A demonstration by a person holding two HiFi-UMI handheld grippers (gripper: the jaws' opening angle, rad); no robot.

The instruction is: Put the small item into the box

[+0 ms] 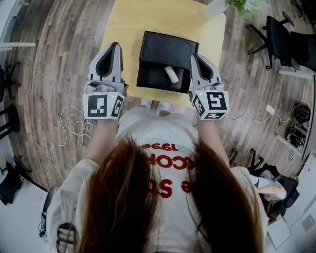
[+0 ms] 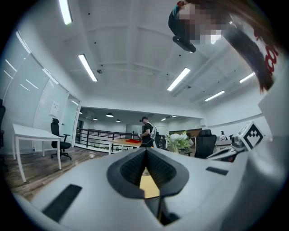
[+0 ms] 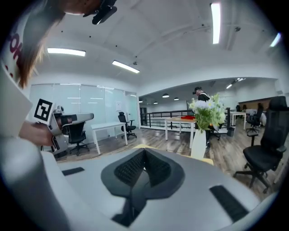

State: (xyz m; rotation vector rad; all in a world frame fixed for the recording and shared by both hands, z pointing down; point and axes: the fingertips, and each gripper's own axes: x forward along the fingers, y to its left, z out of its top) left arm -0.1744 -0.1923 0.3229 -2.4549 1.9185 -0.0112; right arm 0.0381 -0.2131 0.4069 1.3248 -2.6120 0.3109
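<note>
A black box [image 1: 148, 79] stands open on the yellow table [image 1: 128, 29], its lid [image 1: 169, 47] tipped back on the far side. A small white cylinder [image 1: 172, 74] lies inside the box. My left gripper [image 1: 114, 47] is held to the left of the box at the table's near edge, its jaws together with nothing between them [image 2: 145, 151]. To the right of the box is my right gripper [image 1: 194, 58], jaws also together and empty [image 3: 144, 151]. Both point away from my body and sit level, above the tabletop.
A white vase of flowers [image 1: 217, 7] stands at the table's far right corner and also shows in the right gripper view [image 3: 199, 143]. Black office chairs [image 1: 279, 39] are to the right, white cables [image 1: 74, 123] lie on the wooden floor at left. A person [image 2: 146, 133] stands far off.
</note>
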